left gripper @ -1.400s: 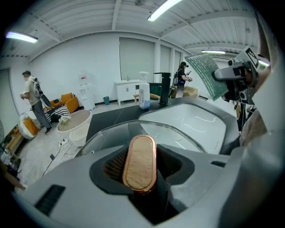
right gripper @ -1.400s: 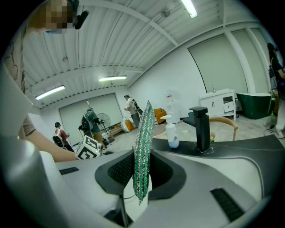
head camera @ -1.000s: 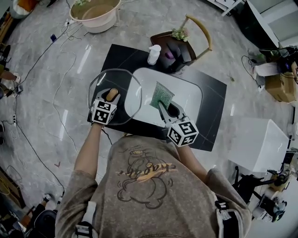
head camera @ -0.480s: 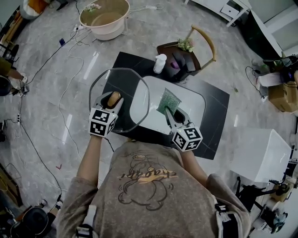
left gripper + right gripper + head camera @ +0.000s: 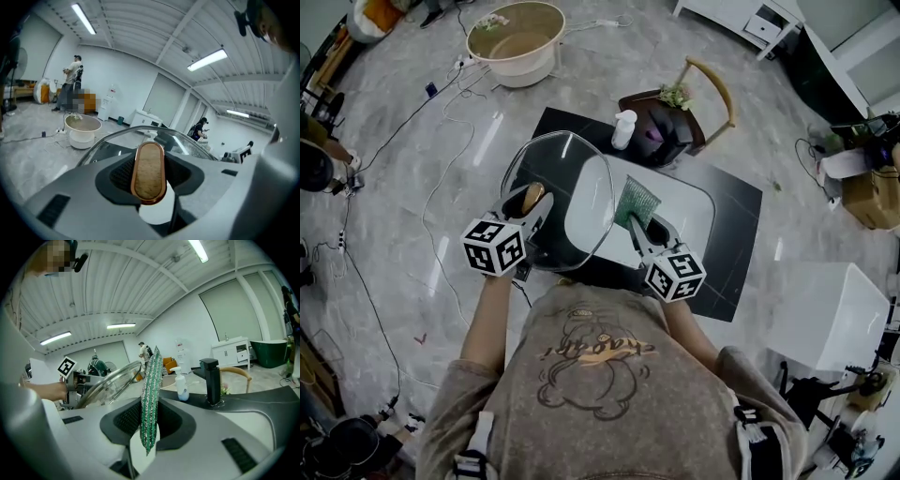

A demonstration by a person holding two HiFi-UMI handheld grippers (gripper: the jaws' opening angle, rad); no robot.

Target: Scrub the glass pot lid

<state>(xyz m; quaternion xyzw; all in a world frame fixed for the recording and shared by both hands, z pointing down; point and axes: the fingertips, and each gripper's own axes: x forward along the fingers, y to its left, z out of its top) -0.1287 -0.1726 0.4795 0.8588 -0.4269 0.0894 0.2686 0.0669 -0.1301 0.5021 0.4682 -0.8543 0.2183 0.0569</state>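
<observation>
Grey cartoon-print T-shirt (image 5: 591, 370); marker-cubed left tool (image 5: 531, 200), right tool (image 5: 638, 225)

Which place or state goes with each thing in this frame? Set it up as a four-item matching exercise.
Things:
1. glass pot lid
2. green scrub pad
3. pump bottle
4. beige basin

Places or states:
A. on the floor
B. clamped in the right gripper
C. on the counter beyond the sink
D. held by its knob in the left gripper

Pairs: 1-D, 2-B, 3-C, 4-A
</observation>
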